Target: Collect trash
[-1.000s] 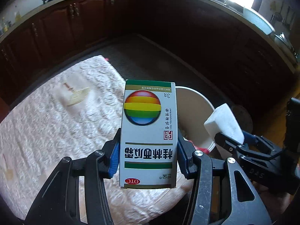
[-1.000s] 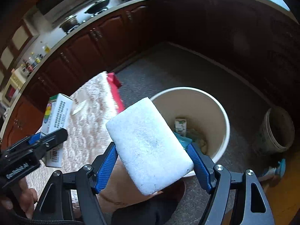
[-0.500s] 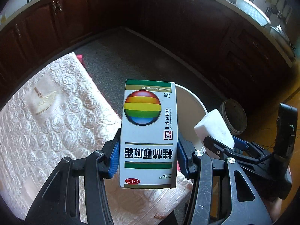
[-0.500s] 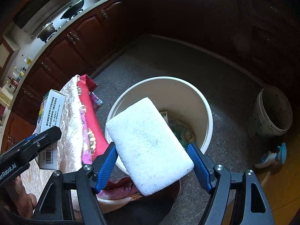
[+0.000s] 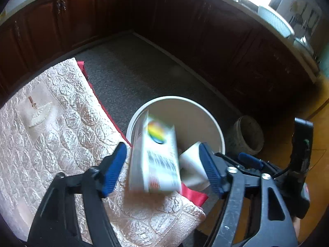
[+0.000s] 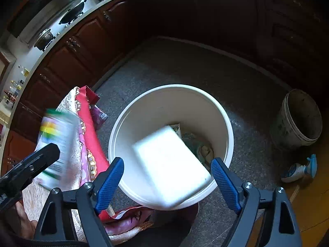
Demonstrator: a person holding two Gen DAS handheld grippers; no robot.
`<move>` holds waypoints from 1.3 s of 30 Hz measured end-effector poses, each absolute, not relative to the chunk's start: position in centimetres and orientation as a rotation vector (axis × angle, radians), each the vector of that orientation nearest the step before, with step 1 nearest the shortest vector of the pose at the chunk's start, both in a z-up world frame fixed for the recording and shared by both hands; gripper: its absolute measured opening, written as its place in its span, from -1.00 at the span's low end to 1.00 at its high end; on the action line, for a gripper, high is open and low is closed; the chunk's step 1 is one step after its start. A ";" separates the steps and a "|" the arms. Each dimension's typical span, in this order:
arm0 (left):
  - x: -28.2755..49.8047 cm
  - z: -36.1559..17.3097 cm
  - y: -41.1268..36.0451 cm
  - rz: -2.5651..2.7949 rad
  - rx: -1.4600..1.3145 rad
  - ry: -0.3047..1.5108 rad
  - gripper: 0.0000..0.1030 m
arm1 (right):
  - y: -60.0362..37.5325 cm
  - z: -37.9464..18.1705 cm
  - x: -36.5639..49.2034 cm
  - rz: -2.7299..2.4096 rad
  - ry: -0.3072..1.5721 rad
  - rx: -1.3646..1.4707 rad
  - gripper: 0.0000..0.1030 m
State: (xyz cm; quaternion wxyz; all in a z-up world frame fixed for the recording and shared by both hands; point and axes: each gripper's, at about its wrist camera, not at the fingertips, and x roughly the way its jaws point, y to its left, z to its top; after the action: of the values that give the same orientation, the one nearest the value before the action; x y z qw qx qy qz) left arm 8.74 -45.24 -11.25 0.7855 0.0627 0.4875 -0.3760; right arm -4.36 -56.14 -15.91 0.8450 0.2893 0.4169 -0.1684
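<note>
A white bin (image 5: 213, 123) stands on the floor beside the table; it also shows in the right wrist view (image 6: 131, 119). My left gripper (image 5: 162, 170) is open, and the white medicine box with a rainbow logo (image 5: 156, 154) is blurred and falling free between its jaws, above the bin's rim. The box also shows in the right wrist view (image 6: 55, 142). My right gripper (image 6: 167, 179) is open, and the white sponge (image 6: 170, 164) is blurred and falling free over the bin. Some trash (image 6: 197, 144) lies at the bin's bottom.
A quilted cream cloth (image 5: 51, 135) over red fabric (image 6: 90, 131) covers the table at left. A dirty grey bucket (image 6: 298, 119) and a spray bottle (image 6: 298, 168) sit on the floor at right. Dark wooden cabinets (image 5: 82, 16) ring the room.
Both grippers moved over the bin and opened. The medicine box and the sponge, held firmly before, have come loose and are dropping.
</note>
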 end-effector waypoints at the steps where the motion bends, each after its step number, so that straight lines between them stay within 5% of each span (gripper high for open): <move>1: 8.8 -11.2 -45.0 -0.804 0.131 1.048 0.49 | -56.1 -15.9 -4.5 -0.356 0.878 0.613 0.65; 11: 6.7 -8.7 -40.9 -0.733 0.115 0.975 0.49 | -53.8 -14.4 -7.2 -0.354 0.830 0.598 0.65; 24: 1.4 -1.6 -32.8 -0.658 0.115 0.725 0.49 | -46.0 -5.5 -12.3 -0.410 0.606 0.407 0.66; 34: -2.4 3.5 -27.7 -0.650 0.040 0.557 0.50 | -42.1 -0.1 -16.5 -0.462 0.450 0.324 0.86; 39: -3.6 5.2 -25.9 -0.637 0.006 0.487 0.76 | -40.6 2.2 -17.7 -0.474 0.380 0.280 0.96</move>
State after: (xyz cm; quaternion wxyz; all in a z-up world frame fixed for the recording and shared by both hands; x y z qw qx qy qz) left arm -3.64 -25.87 5.21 0.9207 0.0028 0.2368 -0.3101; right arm -17.74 -40.63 2.17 0.9445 0.1376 0.1866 -0.2327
